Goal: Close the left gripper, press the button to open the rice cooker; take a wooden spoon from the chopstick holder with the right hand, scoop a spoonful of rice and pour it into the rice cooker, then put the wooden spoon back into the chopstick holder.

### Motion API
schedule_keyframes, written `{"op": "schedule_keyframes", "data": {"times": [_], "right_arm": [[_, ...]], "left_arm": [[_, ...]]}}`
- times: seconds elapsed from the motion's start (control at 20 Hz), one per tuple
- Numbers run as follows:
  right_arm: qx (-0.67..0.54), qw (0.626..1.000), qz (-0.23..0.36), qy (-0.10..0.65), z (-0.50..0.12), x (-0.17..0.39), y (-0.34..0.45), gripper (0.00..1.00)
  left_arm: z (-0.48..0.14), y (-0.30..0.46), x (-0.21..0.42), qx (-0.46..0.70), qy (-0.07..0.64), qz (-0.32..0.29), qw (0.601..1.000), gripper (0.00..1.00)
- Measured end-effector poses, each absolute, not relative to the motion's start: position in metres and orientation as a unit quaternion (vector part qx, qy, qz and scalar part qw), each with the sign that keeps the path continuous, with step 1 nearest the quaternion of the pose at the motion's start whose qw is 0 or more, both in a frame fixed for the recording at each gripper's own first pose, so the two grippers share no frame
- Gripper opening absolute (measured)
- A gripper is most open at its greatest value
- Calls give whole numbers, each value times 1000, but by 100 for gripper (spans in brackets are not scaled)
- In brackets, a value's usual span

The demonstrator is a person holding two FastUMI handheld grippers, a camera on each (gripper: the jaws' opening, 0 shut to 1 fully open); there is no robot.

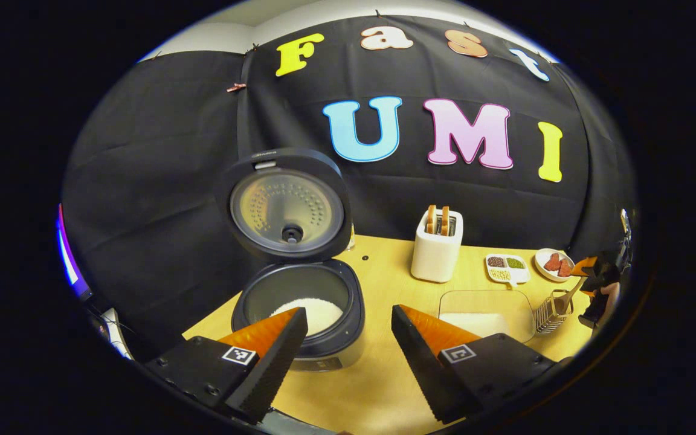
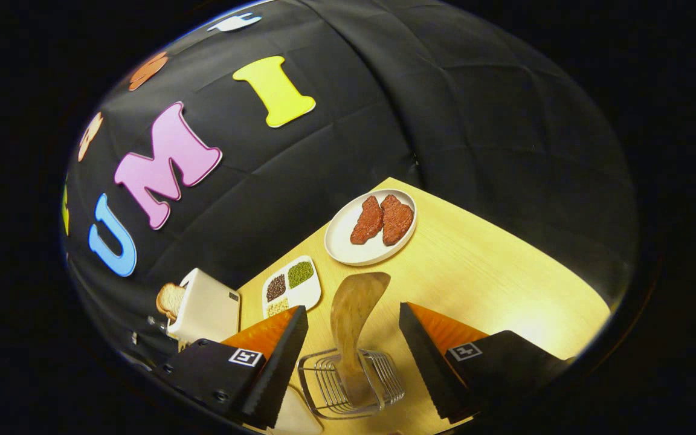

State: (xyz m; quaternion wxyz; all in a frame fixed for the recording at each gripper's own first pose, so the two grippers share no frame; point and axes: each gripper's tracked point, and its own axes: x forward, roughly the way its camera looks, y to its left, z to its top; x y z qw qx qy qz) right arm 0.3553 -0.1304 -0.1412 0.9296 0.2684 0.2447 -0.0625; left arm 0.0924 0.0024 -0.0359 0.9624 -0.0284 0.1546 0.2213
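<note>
rice cooker: lid up, rice inside | wooden spoon: upright in chopstick holder | both tools released

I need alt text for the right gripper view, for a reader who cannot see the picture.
The open right gripper points at a wooden spoon standing in a wire chopstick holder on a wooden table, the spoon between its fingers but not gripped. Behind are a plate of meat, a divided dish of beans and a toaster.
</note>
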Motion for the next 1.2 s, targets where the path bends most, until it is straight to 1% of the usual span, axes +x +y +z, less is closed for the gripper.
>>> {"op": "schedule_keyframes", "data": {"times": [0.05,0.1,0.15,0.2,0.25,0.3,0.35,0.4,0.45,0.5,0.55,0.6,0.85,0.95,1.2], "right_arm": [[277,926,-65,249,-145,358,-132,95],[282,923,-66,253,-149,361,-132,81],[284,921,-65,258,-151,362,-133,71],[288,920,-60,261,-151,363,-131,57],[290,919,-56,262,-150,362,-128,52],[290,918,-53,264,-148,362,-125,32],[290,917,-51,268,-148,360,-125,27],[290,918,-46,268,-149,360,-122,24],[286,919,-42,269,-147,357,-122,24],[279,921,-36,268,-146,356,-121,22],[270,927,-32,258,-139,354,-122,22],[266,931,-22,248,-132,352,-118,19],[266,943,-6,202,-81,338,-116,19],[271,943,-2,193,-65,332,-113,19],[271,945,32,179,-30,313,-84,19]], "left_arm": [[-39,-2,91,-27,158,220,962,95],[-42,-6,91,-25,161,220,962,95],[-45,-9,89,-21,164,220,961,95],[-45,-12,87,-18,165,220,961,95],[-45,-16,86,-17,165,218,962,95],[-45,-19,86,-17,164,216,962,95],[-45,-23,86,-18,162,214,963,95],[-45,-25,86,-20,161,212,964,95],[-46,-28,86,-23,160,209,964,95],[-46,-31,85,-24,160,207,965,95],[-45,-32,84,-24,159,205,966,95],[-43,-33,82,-22,158,203,966,95],[-36,-28,76,-17,146,196,970,95],[-36,-25,74,-30,141,195,970,95],[-33,-13,71,-31,130,188,973,95]]}}
